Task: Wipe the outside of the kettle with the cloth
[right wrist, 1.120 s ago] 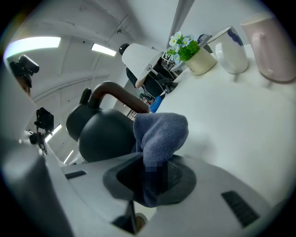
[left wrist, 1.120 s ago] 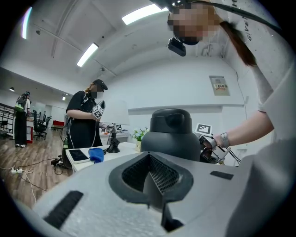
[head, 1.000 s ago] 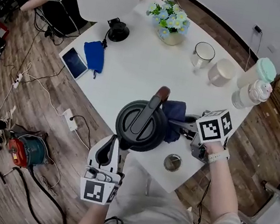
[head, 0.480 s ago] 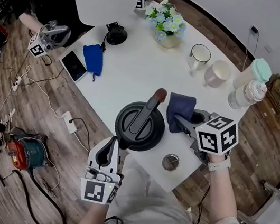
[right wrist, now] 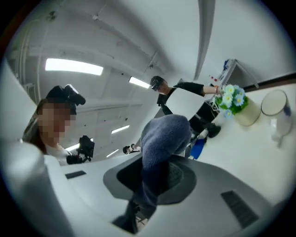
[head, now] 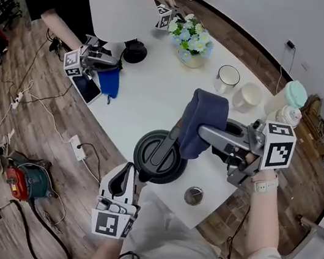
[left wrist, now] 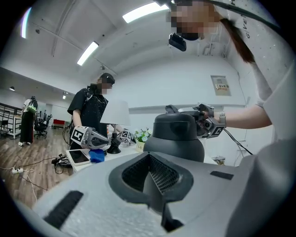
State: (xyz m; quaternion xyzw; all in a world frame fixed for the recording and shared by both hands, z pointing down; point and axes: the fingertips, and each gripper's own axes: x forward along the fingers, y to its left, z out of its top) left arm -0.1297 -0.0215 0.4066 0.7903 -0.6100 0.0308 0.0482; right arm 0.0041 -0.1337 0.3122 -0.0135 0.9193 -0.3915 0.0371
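The black kettle [head: 161, 153] stands near the white table's front edge, lid and handle facing up. My right gripper [head: 203, 133] is raised above the kettle's right side, shut on a dark blue cloth [head: 200, 123] that hangs folded from its jaws. In the right gripper view the cloth [right wrist: 162, 148] fills the space between the jaws. My left gripper [head: 124, 173] sits just off the table edge, in front of the kettle, shut and empty. The left gripper view looks level at the kettle's body [left wrist: 178, 136] straight ahead.
A white lamp [head: 119, 3], a flower pot [head: 193, 38], two mugs [head: 227, 78], bottles [head: 288, 98] and a small metal disc [head: 193, 195] share the table. Another person's gripper [head: 84, 59] is at a blue cloth [head: 108, 80] beside a tablet [head: 87, 89]. Cables lie on the floor.
My right gripper has lifted the dark blue cloth from beside the kettle to above it. The left gripper stayed put. The other person's grippers moved in over the table's far side.
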